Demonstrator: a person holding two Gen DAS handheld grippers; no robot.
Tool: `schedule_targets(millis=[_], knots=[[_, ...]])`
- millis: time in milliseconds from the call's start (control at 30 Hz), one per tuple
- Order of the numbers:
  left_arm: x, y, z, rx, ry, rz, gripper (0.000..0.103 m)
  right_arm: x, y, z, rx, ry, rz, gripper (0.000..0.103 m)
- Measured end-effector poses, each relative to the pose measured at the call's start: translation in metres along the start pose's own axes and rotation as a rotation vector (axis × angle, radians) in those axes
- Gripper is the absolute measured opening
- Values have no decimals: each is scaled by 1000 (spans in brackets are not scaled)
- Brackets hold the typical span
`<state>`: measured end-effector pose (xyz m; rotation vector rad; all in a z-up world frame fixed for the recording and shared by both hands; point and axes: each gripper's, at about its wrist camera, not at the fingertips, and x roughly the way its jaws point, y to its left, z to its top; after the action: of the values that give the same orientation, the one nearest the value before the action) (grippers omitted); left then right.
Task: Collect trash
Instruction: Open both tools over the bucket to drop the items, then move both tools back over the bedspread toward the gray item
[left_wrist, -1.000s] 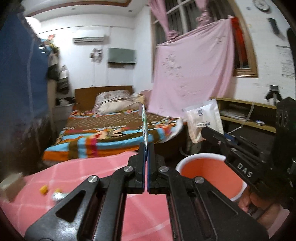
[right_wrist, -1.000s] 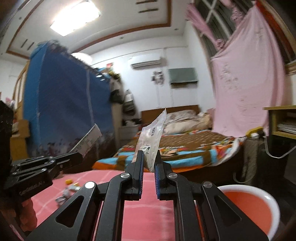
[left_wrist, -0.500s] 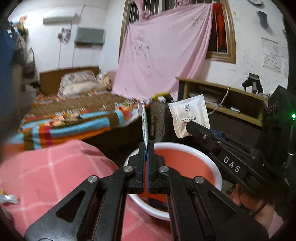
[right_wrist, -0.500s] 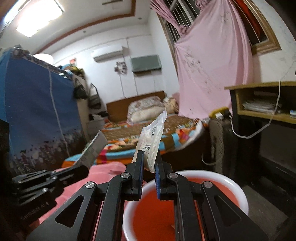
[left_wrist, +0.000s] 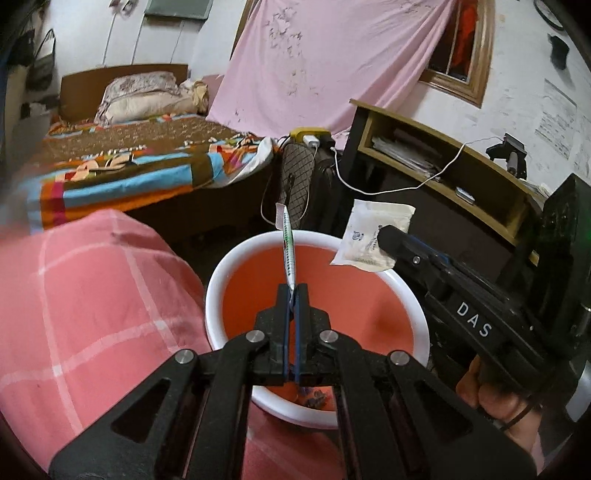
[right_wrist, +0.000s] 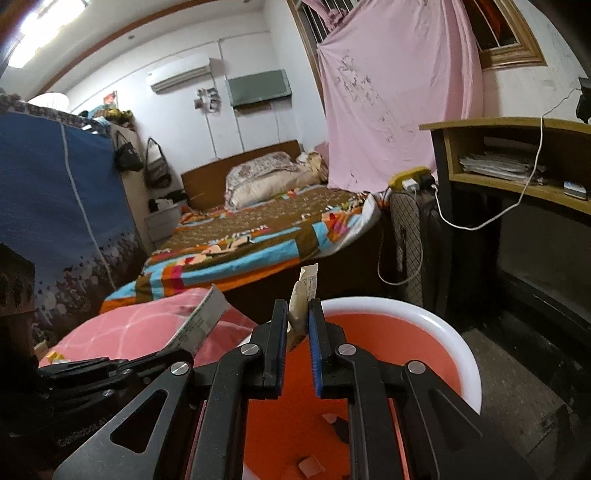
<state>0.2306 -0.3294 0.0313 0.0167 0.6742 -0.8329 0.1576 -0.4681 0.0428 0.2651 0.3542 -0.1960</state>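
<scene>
A white bucket with an orange inside (left_wrist: 218, 291) (right_wrist: 454, 343) stands below both grippers, beside the pink table. My left gripper (left_wrist: 294, 295) is shut on a thin green-and-white wrapper (left_wrist: 287, 251), held edge-on over the bucket. My right gripper (right_wrist: 298, 314) holds a white packet (right_wrist: 303, 299) above the bucket; its jaws stand a little apart around the packet. That packet also shows in the left wrist view (left_wrist: 373, 236), at the right gripper's tip (left_wrist: 391, 236). Small bits of trash (right_wrist: 310, 465) lie at the bucket's bottom.
The pink checked tablecloth (left_wrist: 85, 295) lies left of the bucket. A bed with a striped blanket (right_wrist: 258, 236) is behind. A dark heater with a white cable (left_wrist: 306, 184) and a wooden desk (left_wrist: 443, 173) stand behind and to the right.
Both grippers have swung from over the table to above the bucket and tilted down. The right jaws have widened slightly and the white packet sits lower between them.
</scene>
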Motion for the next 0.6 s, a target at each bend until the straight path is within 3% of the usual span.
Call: schedule_targets(millis=[300,600], knots=[[-5,12,1,-69,8,0,9,5,-4,-2,11,35,-29,11],[-43,34,1,-110,-94,125,16,3,6,2,-11,8,-15,13]])
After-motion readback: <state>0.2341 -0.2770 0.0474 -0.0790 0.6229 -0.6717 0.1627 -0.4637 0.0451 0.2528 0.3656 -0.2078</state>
